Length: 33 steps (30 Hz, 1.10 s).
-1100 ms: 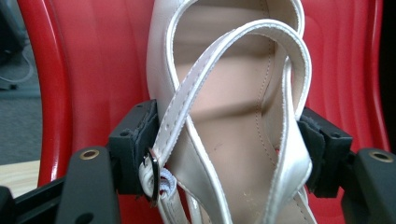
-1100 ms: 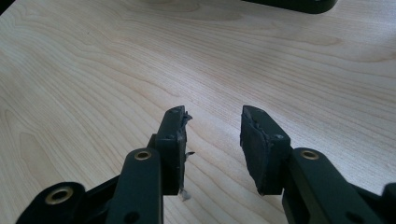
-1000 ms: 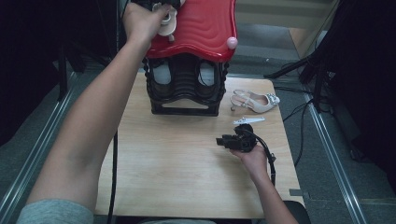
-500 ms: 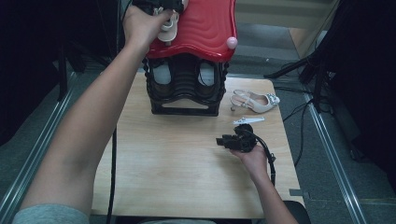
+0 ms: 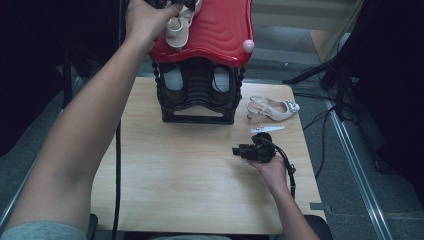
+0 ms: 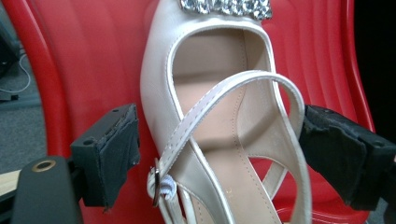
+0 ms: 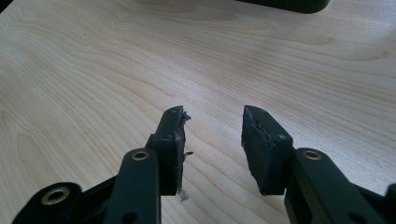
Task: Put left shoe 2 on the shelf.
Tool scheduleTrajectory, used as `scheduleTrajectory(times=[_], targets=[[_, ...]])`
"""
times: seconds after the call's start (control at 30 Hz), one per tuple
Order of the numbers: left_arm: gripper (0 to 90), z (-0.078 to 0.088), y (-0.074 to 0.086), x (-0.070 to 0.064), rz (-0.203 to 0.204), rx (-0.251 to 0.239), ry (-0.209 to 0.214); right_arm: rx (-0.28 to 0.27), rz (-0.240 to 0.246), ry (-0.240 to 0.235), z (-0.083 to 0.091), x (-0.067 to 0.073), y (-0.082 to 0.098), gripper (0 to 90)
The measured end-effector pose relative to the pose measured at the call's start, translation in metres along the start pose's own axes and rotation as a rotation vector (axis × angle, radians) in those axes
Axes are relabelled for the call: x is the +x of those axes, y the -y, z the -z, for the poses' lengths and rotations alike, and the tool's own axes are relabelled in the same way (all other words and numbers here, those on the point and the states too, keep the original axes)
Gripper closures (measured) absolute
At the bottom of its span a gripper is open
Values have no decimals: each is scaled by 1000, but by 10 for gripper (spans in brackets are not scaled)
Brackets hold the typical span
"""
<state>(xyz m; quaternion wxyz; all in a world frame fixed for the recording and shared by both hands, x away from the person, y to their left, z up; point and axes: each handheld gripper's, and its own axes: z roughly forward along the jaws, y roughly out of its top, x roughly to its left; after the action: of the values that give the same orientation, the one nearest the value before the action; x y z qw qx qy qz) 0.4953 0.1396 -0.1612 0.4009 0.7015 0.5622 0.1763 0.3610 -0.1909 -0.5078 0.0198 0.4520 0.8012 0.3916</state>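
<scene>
**Shoe sitting on the red lid, left fingers spread around it**

The left gripper (image 6: 219, 154) is up at 12 o'clock over the red lid (image 5: 220, 30) of the black rack (image 5: 197, 95). Its fingers (image 6: 112, 154) have just been opening and stand wide on both sides of the cream shoe (image 6: 219, 116), which lies on the lid, apparently no longer squeezed. The right gripper (image 7: 212, 144) rests on the surface (image 5: 190, 170) around 4 o'clock, fingers partly open with nothing between them. 1 more shoe (image 5: 272, 108) lies at 2 o'clock.
</scene>
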Motion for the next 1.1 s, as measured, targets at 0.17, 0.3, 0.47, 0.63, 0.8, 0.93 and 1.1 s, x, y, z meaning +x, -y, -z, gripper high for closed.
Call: scheduleTrajectory(times=[0.17, 0.3, 0.47, 0.63, 0.8, 0.93, 1.1], targets=[[154, 13, -5, 1, -14, -18, 2, -1, -1, 0, 0, 0, 0, 605], [224, 24, -6, 3, -32, -36, -12, -1, -2, 1, 0, -1, 0, 602], [251, 37, -6, 13, -27, -44, 16, -4, -9, -2, 1, -2, 0, 601], [303, 48, 0, 25, -45, -47, 18, -6, -10, -2, 1, -2, 0, 600], [310, 53, 10, 41, -28, -58, 12, -5, -16, 2, 1, -3, -1, 600], [311, 54, 20, 56, -13, -53, 10, -8, -13, 0, 2, -3, -1, 599], [311, 53, 39, 73, -1, -51, 5, -13, -8, 1, 2, -3, -1, 599]])
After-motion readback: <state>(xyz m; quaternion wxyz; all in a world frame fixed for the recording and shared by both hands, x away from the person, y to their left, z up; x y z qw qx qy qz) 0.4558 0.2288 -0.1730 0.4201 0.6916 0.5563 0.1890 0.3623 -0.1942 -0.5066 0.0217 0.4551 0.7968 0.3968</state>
